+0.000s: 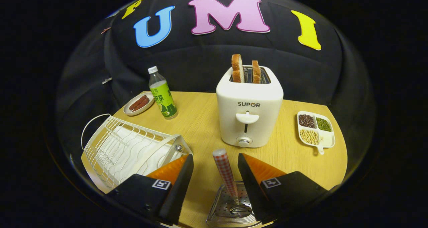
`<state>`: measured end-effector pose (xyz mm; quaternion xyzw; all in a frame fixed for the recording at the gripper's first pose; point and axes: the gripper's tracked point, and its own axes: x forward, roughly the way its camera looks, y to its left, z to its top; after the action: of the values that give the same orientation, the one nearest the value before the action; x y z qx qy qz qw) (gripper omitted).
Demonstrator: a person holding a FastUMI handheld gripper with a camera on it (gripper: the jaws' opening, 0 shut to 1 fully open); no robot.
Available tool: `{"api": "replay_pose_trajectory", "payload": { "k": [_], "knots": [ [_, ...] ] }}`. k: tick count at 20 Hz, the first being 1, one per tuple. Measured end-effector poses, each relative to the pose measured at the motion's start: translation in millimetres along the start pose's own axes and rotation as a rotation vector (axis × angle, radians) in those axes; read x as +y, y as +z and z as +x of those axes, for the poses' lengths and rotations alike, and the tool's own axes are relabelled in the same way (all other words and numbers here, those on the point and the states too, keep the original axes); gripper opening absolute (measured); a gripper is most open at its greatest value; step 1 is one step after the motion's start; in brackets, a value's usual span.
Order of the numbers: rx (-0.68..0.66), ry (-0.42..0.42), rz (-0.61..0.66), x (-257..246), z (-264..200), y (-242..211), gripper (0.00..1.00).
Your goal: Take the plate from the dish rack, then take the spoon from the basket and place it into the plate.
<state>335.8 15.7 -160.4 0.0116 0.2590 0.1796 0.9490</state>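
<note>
Spoon (pixel 226 174) between parted tongs (pixel 215 164)

the white toaster (pixel 249 111), far beyond the gripper (pixel 215 169), carries the brand "supor" on its front, above the lever. the green label on the bottle (pixel 162 92), far left of the toaster, has large characters too unclear to make out.

The worktop (pixel 200 121) looks like pale matt wood grain. The dish rack (pixel 127 147) is white coated wire. The toaster (pixel 249 111) is smooth, glossy white plastic. The perforated basket (pixel 227 211) looks like shiny metal.
</note>
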Motion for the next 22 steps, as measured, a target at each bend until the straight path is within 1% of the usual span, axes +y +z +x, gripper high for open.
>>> {"api": "replay_pose_trajectory", "payload": {
  "k": [1,2,3,4,5,7,8,9,10,11,14,17,19,22],
  "knots": [
    [0.006,-0.014,-0.001,-4.6,2.4,-0.3,0.74],
    [0.005,-0.029,-0.002,-8.2,4.6,-0.3,0.68],
    [0.005,-0.045,-0.009,-11.4,5.4,-0.1,0.52],
    [0.005,-0.063,-0.02,-15.9,5.8,0.7,0.43],
    [0.007,-0.079,-0.031,-19.9,6.0,1.1,0.27],
    [0.024,-0.08,-0.033,-20.0,6.5,0.2,0.24],
    [0.022,-0.1,-0.04,-24.9,6.0,1.4,0.25],
    [0.018,-0.125,-0.049,-31.4,4.1,4.8,0.21],
    [0.009,-0.132,-0.047,-34.0,1.9,9.4,0.2],
    [0.009,-0.133,-0.039,-33.8,0.1,10.0,0.17],
    [0.016,-0.145,-0.03,-40.4,-9.9,16.3,0.15],
    [-0.013,-0.153,-0.049,-42.7,-27.3,37.4,0.15],
    [-0.04,-0.143,-0.067,-37.5,-41.8,57.0,0.15],
    [-0.074,-0.115,-0.049,-27.5,-65.6,83.4,0.15]
  ]
}}
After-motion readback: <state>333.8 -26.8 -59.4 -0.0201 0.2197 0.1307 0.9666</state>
